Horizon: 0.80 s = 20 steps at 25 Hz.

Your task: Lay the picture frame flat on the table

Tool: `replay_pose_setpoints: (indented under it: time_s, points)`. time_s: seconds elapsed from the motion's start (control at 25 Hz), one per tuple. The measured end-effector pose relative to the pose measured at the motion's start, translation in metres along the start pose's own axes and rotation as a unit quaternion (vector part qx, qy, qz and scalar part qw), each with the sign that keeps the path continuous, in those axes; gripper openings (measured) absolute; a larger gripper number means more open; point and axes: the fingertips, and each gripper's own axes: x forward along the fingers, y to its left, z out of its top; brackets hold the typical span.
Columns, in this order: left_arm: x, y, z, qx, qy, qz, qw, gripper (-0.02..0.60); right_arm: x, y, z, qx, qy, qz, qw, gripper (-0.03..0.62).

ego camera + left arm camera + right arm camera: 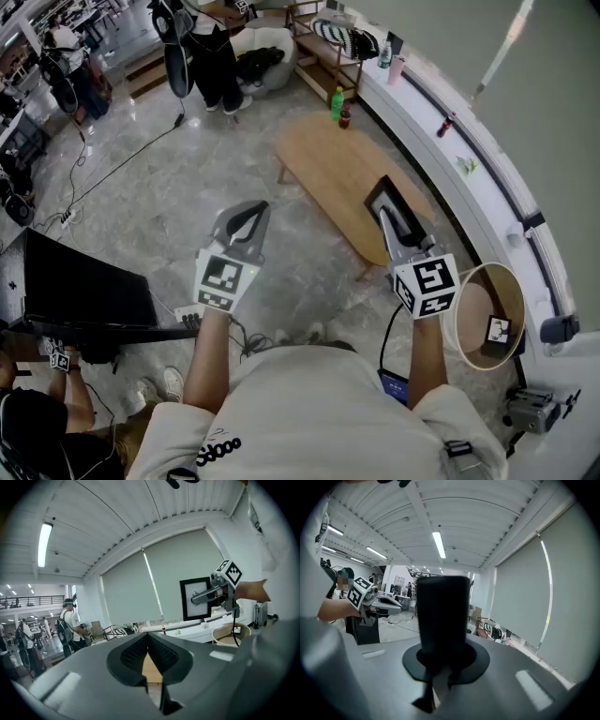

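Note:
My right gripper (394, 230) is shut on a black picture frame (386, 199) and holds it upright in the air over the near end of the long wooden table (328, 169). The left gripper view shows the frame (196, 599) face on, a white picture inside a black border, with the right gripper (211, 594) across it. In the right gripper view the frame (443, 616) is a dark slab rising from my shut jaws (440, 660). My left gripper (250, 211) hangs over the floor left of the table; its jaws (148, 637) meet at the tips with nothing between them.
A round wooden tub (487, 314) stands at my right by the long white counter (469, 159). A green bottle (337, 101) sits at the table's far end. A black case (84, 286) lies at my left. People (216, 56) stand further back, with cables across the floor.

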Motion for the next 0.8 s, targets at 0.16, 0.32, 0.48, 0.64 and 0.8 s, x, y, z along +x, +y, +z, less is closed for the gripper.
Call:
replay_pose_setpoints:
  time_s: [0.16,0.32,0.48,0.64,0.8]
  points:
    - [0.012,-0.002,0.002,0.001,-0.002,-0.004,1.0000,0.009,0.005,-0.009,-0.004,0.003,0.001,-0.001,1.000,0.014]
    - [0.025,-0.003,0.007,0.003,-0.007,-0.007,0.9999,0.009,0.006,-0.022,-0.003,0.005,-0.004,-0.008,1.000,0.014]
    - [0.043,-0.006,0.016,0.006,-0.011,-0.005,0.9999,0.009,0.007,-0.040,-0.002,0.009,-0.013,-0.006,1.000,0.014]
    - [0.056,-0.014,0.017,0.004,-0.010,-0.007,0.9999,0.009,0.011,-0.051,-0.006,0.012,-0.017,-0.002,1.000,0.014]
    - [0.062,-0.023,0.010,0.002,0.001,-0.012,0.9999,0.009,0.013,-0.057,-0.014,0.022,-0.015,0.000,1.000,0.014]
